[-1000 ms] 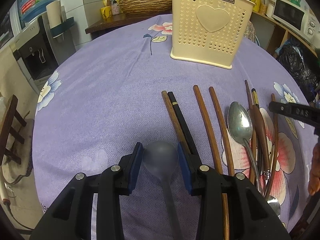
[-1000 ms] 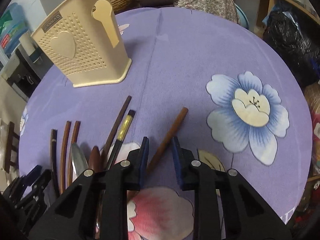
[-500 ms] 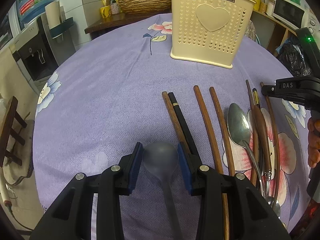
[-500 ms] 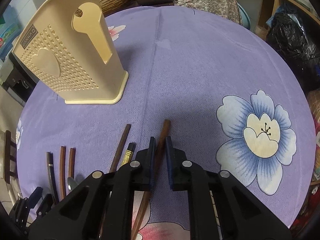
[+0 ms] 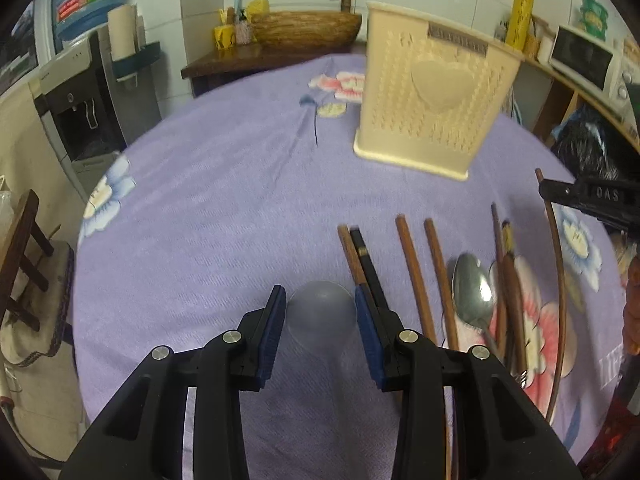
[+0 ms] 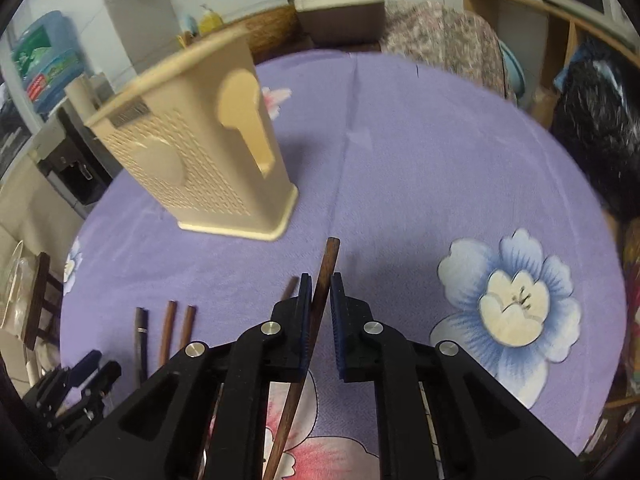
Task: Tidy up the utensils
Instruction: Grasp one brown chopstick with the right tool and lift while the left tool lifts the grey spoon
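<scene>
My right gripper [image 6: 320, 284] is shut on a brown wooden chopstick [image 6: 322, 280] and holds it lifted above the purple cloth, its tip pointing toward the cream perforated utensil holder [image 6: 208, 160]. The same chopstick [image 5: 558, 264] and the right gripper [image 5: 588, 196] show at the right of the left wrist view. My left gripper [image 5: 320, 312] is shut on the bowl of a translucent plastic spoon [image 5: 322, 318], low over the table. Several chopsticks [image 5: 412, 268] and a metal spoon [image 5: 472, 296] lie in a row to its right. The holder [image 5: 432, 108] stands upright beyond them.
The round table [image 5: 220, 184] has a purple flowered cloth. A wooden chair [image 5: 24, 264] stands off its left edge. A water dispenser [image 5: 92, 92] and a counter with a basket [image 5: 304, 28] lie behind. A black bag [image 6: 596, 128] and shelves stand at the right.
My right gripper closed on the brown chopstick and lifted it off the cloth toward the holder. My left gripper rose slightly with the plastic spoon in it.
</scene>
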Tool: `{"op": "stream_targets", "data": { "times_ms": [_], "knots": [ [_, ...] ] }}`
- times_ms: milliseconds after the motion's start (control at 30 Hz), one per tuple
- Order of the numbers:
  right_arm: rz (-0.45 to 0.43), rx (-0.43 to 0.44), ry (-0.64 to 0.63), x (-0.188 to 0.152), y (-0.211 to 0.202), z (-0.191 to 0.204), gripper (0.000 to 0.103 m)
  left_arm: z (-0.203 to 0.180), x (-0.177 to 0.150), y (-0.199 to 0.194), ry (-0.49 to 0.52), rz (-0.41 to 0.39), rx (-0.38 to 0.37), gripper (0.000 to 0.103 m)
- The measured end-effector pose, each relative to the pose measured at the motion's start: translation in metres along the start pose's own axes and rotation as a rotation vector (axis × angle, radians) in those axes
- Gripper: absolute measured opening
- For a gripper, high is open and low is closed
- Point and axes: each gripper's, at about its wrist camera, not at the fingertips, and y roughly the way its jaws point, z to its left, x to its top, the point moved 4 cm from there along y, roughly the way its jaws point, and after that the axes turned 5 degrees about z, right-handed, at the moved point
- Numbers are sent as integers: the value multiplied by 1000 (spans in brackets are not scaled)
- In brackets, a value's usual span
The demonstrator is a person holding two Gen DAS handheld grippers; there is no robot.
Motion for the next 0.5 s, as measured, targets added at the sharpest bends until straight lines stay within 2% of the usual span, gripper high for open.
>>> {"op": "stream_targets", "data": {
  "times_ms": [233, 500],
  "knots": [
    [-186, 13, -110, 20, -77, 14, 8, 8, 31, -41, -14, -138, 21, 36],
    [-306, 47, -126, 25, -131, 11, 8, 15, 56, -65, -45, -240, 45, 36]
  ]
}}
